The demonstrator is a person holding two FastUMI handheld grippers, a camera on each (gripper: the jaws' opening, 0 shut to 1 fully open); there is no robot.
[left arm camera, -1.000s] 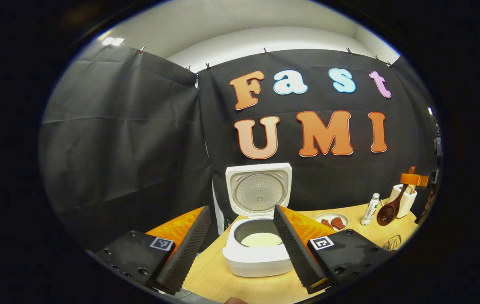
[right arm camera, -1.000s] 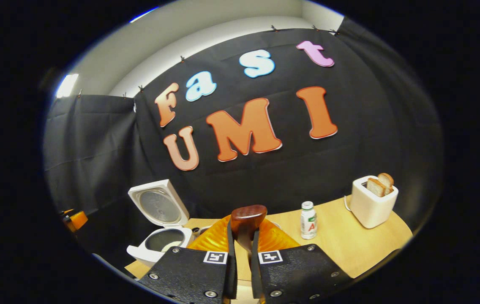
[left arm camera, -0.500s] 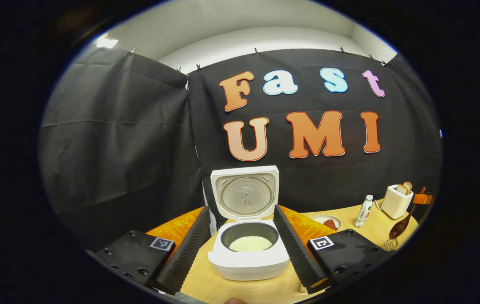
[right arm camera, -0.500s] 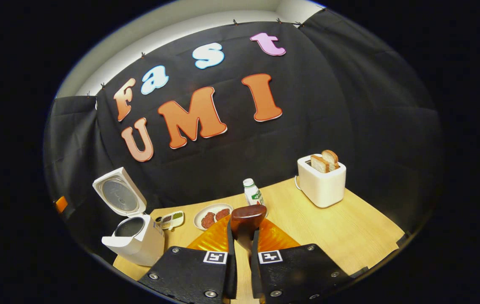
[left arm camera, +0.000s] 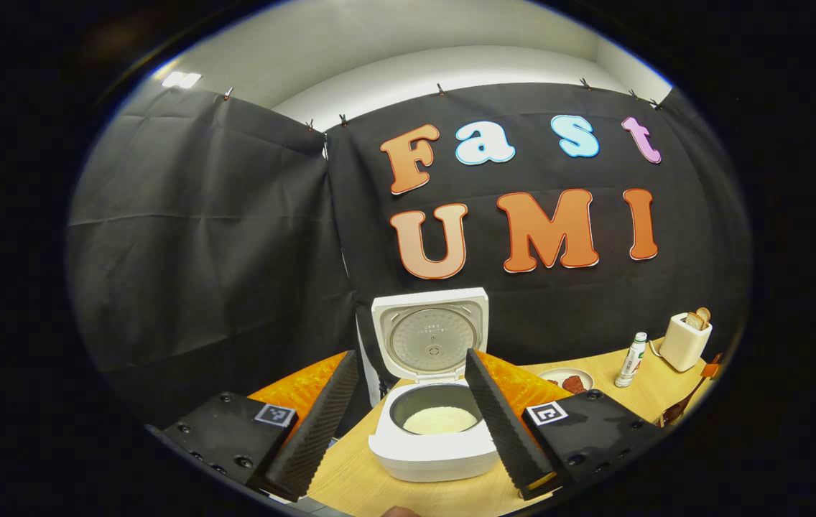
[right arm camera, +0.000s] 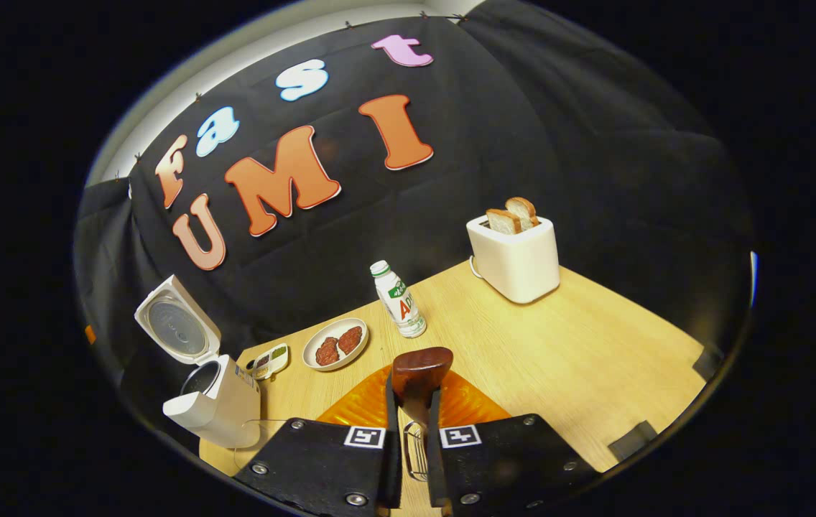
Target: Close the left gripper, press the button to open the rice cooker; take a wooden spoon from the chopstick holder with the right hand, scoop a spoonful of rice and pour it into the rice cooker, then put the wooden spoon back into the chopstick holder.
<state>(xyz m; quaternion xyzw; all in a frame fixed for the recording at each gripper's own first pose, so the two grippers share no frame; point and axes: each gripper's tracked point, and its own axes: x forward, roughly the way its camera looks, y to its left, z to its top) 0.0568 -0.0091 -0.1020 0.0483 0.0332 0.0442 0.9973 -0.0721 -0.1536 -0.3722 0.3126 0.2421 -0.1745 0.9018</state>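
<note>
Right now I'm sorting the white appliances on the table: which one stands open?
The rice cooker: its lid is swung up, showing rice inside the pot. The toaster has no lid, only bread slices in its slots.

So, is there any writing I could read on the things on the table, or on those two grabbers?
Bottle: a printed label, too small and blurred to read.
Rice cooker: tiny print inside the raised lid and a sticker on its side, both too small to read.
Left gripper and right gripper: black-and-white square code patterns, no words.
Toaster: no writing visible.
</note>
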